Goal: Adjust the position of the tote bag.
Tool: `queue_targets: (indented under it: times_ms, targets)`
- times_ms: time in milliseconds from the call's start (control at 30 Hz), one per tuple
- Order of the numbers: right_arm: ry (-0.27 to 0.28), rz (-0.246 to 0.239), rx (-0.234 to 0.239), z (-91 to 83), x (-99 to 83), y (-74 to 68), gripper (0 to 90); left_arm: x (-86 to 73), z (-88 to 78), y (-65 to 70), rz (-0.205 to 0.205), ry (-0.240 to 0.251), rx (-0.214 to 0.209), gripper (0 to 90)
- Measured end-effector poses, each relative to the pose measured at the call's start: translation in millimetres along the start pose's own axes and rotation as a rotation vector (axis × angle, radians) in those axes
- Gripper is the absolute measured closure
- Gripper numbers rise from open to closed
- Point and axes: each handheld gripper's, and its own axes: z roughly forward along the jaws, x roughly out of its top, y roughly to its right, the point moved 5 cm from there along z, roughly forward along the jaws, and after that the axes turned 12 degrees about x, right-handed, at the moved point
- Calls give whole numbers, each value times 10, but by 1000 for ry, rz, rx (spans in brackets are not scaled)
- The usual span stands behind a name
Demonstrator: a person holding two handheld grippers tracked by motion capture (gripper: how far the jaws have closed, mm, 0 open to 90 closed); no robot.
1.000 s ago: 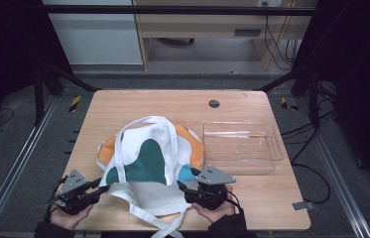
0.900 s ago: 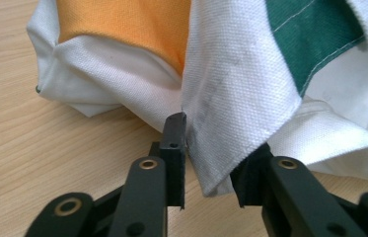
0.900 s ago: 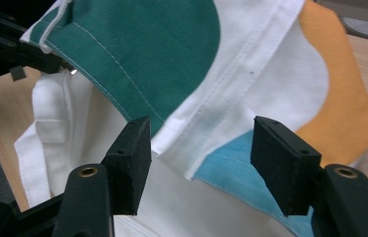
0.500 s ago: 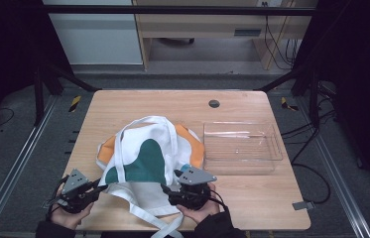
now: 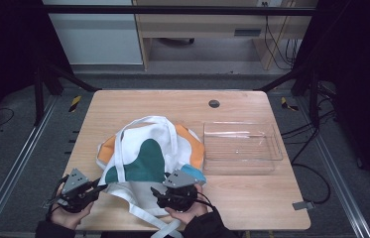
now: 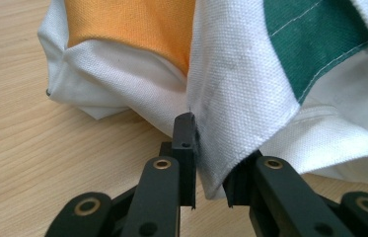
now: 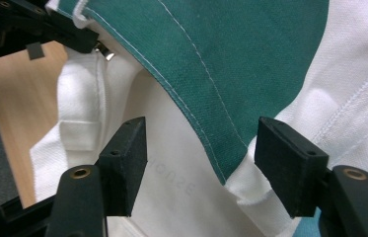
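From the high view, the cloth bag (image 5: 148, 153) lies on the table (image 5: 138, 101) toward its near edge, left of the clear tray (image 5: 267, 159). The left gripper (image 5: 94, 187) and right gripper (image 5: 156, 191) meet its near side. In the left gripper view, the jaws, having just closed, pinch a white fold of the bag. In the right gripper view, the jaws stand apart, with the bag's green-and-white edge between them, ungripped.

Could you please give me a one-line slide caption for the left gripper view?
Left gripper pinching a white fold of the tote bag on the wooden table.
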Motion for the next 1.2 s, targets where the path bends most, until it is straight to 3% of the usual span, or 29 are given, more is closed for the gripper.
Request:
queue_targets:
  times_ms: [333, 433, 767, 1200]
  targets:
    - [-6, -11, -50, 87, -11, 53, 539, 4, -7, -2, 2, 1, -4, 786]
    - [-15, -23, -83, 98, -14, 72, 620, 5, -7, 0, 4, 2, -4, 786]
    - [8, -32, -101, 38, 61, 68, 853, 16, -8, 25, 10, 6, -7, 785]
    - [59, -15, -60, -129, 266, 49, 874, 32, -13, 61, 23, 7, 0, 784]
